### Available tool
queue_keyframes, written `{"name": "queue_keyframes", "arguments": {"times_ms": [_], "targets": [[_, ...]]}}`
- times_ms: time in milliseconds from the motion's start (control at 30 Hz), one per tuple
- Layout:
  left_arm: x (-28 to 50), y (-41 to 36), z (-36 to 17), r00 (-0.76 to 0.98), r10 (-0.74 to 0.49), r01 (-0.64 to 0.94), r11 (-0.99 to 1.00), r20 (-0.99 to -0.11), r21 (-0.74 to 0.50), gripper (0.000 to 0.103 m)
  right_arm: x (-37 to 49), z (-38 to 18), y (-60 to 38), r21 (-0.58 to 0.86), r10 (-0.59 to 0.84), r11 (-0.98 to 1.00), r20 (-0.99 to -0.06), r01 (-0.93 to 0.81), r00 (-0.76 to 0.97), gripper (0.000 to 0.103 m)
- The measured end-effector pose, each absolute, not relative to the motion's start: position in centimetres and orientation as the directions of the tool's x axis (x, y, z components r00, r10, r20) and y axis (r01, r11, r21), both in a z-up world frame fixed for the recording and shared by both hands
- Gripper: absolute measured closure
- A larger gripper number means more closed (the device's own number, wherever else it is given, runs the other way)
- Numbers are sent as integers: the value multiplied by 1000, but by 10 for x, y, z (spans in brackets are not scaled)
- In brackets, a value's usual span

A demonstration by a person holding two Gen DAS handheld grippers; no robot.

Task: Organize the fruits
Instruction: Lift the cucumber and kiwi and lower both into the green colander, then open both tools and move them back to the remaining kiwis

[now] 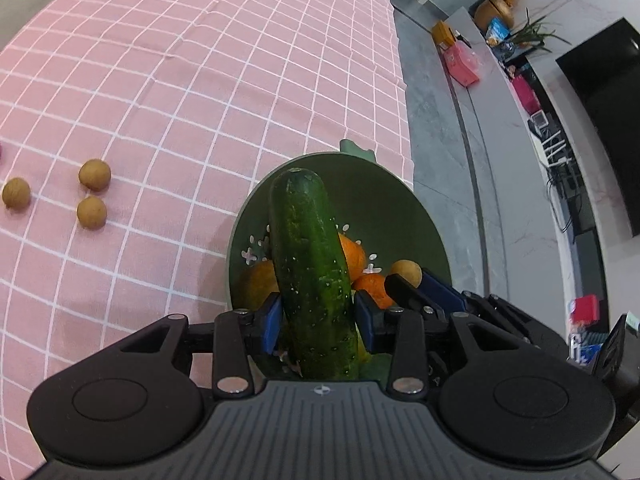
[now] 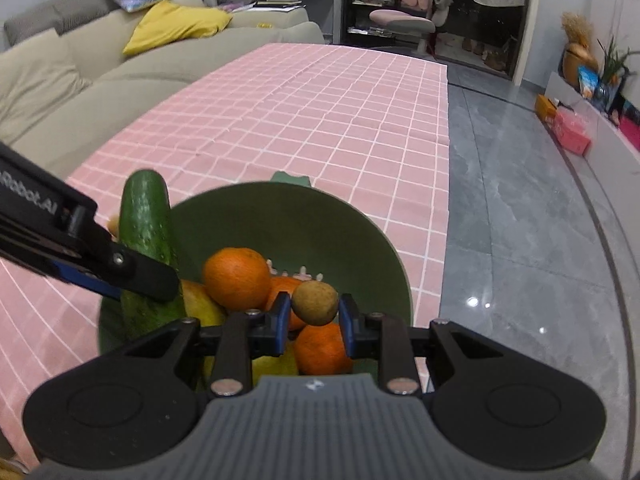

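Left wrist view: left gripper [image 1: 316,316] pinching cucumber [image 1: 312,264] between blue pads [image 1: 272,322], jaws narrowed to its girth. Long axis along the fingers, tip pointing away, over green bowl [image 1: 400,208]; rear end hidden under the gripper body. Oranges [image 1: 354,256] partly covered behind it. Three brown fruits [image 1: 94,175] lying apart on pink cloth [image 1: 200,60].

Right wrist view: right gripper [image 2: 314,318] clamped on small brown fruit [image 2: 314,303], above oranges [image 2: 236,278] in bowl [image 2: 320,220]. Yellow fruit [image 2: 200,304] mostly hidden, kind unclear.
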State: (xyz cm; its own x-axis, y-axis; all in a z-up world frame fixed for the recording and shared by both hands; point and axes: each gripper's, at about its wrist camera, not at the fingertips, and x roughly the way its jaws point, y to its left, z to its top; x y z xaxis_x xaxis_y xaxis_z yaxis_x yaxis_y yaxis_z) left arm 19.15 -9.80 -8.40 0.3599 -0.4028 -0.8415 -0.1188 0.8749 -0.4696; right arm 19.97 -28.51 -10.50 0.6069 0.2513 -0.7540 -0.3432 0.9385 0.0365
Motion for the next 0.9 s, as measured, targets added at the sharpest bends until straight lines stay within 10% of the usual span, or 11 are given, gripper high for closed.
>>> {"name": "queue_keyframes", "arguments": {"times_ms": [400, 900], "targets": [[194, -106, -81, 369, -365, -46, 911, -855, -409, 36, 216, -125, -277, -50, 199, 926, -778, -374, 596, 81], [175, -87, -54, 430, -392, 1, 901, -813, -434, 35, 206, -112, -276, -72, 159, 943, -760, -324, 630, 79]]}}
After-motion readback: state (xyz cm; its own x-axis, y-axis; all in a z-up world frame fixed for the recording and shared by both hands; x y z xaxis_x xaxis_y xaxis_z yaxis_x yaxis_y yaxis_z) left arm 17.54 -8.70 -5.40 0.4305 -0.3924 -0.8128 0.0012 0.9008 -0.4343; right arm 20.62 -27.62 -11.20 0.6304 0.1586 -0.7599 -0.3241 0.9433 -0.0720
